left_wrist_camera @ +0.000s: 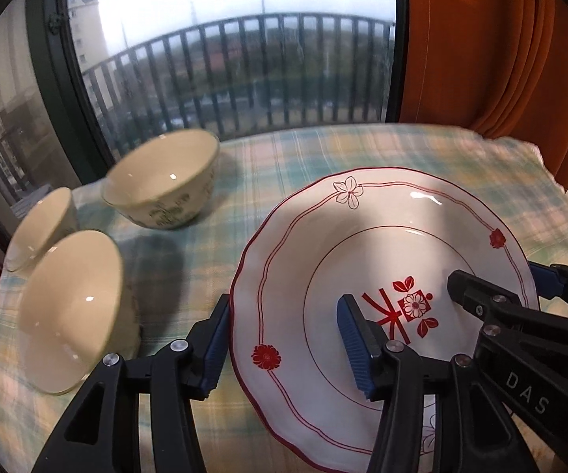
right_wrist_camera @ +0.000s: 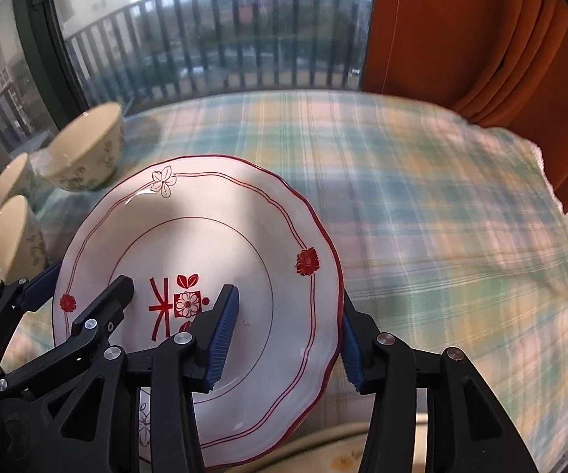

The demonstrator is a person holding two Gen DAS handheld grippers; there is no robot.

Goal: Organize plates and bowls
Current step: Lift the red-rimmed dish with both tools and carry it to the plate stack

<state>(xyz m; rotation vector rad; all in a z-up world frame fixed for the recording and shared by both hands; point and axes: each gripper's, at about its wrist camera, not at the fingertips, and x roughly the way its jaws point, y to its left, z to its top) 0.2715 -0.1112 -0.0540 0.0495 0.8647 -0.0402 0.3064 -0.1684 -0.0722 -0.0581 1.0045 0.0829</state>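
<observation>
White plate point(left_wrist_camera: 382, 260) tilted, flower mark facing window point(left_wrist_camera: 228, 59).

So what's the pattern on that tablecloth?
The tablecloth is a pale plaid of green, yellow and white, seen best in the right wrist view.

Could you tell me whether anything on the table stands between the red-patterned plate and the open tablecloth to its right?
Nothing visible does. The plate, its rim between the fingers of both grippers, has bare plaid tablecloth to its right. The three bowls stand on its other side, by the window.
</observation>
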